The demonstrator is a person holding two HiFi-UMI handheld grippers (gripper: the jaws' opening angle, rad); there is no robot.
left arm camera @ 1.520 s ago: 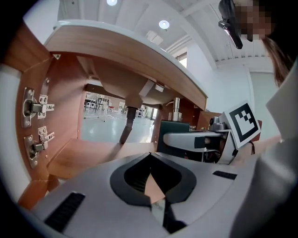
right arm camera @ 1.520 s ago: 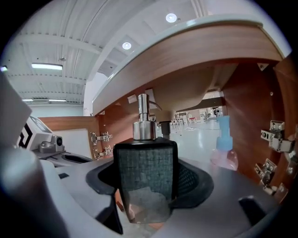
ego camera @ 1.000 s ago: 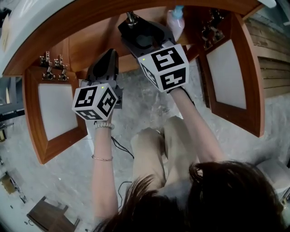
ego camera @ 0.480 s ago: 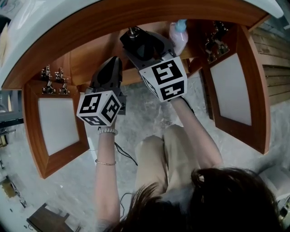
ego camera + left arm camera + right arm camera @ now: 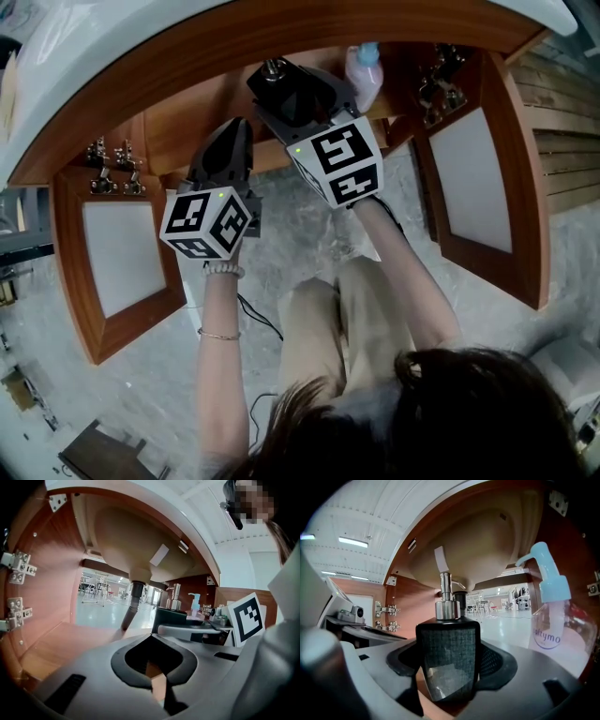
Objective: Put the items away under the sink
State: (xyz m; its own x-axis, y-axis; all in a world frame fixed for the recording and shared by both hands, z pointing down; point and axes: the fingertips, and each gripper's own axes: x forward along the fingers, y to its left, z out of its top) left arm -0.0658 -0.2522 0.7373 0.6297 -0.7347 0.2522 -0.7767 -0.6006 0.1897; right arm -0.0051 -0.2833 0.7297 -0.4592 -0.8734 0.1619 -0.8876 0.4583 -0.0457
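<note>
Head view: the right gripper (image 5: 279, 86) is seen inside the open under-sink cabinet (image 5: 187, 94), near a clear pump bottle (image 5: 362, 75).

Left gripper view: the left gripper (image 5: 151, 639) is found closed and empty.

Right gripper view: a black soap dispenser (image 5: 448, 658) is clamped upright between widely spread jaws.

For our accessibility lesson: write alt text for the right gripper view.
The right gripper grips a dark soap dispenser with a chrome pump, inside the cabinet beneath the sink basin. A clear bottle with a blue pump stands at right.

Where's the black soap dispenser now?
Right gripper view: the black soap dispenser sits clamped in the right gripper, beneath the sink basin, left of the clear pump bottle.
</note>
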